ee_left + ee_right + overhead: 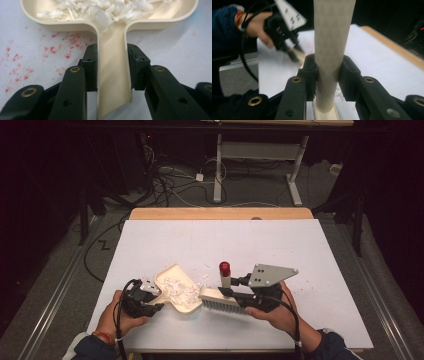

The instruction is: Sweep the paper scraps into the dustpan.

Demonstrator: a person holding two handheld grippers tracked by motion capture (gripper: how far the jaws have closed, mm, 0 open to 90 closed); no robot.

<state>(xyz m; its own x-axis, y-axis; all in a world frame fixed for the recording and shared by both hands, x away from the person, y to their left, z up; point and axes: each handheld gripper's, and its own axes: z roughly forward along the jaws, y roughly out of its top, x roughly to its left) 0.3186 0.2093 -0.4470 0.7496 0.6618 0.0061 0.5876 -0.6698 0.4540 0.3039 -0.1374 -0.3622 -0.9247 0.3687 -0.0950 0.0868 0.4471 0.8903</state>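
Two grippers at work on the white table (320,250), seen from the high view. Left gripper (159,306) low at the near left, clamped on the handle of a cream dustpan (176,287); pan stretching away from those fingertips toward the table's middle, loaded with white shreds (176,289). Right gripper (225,292) reaching in from the near right, grey three-cornered plate on top, clamped on the stem of a cream brush (223,301); red cap (225,267) of that stem standing above the fingertips, bristles hanging below them and touching or just beside the pan's open lip. More loose shreds lying just beyond both sets of fingertips, near the pan's far edge. From the left gripper view: black fingers (90,66) pressed against both flanks of the dustpan (113,75) handle, jaws closed on it; pan bowl straight ahead of the fingertips, heaped with white shreds (100,11); red specks (53,48) scattered over the table (175,50) off to the left of the fingers. From the right gripper view: fingers (310,75) clamped on the round cream stem of the brush (332,45), stem rising upright between them and out of the top of the frame; brush back just under the fingertips. Left gripper (295,56) farther off, beyond and to the left of the fingers, held in a hand (258,27) with a dark sleeve; table (374,67) spread out behind.
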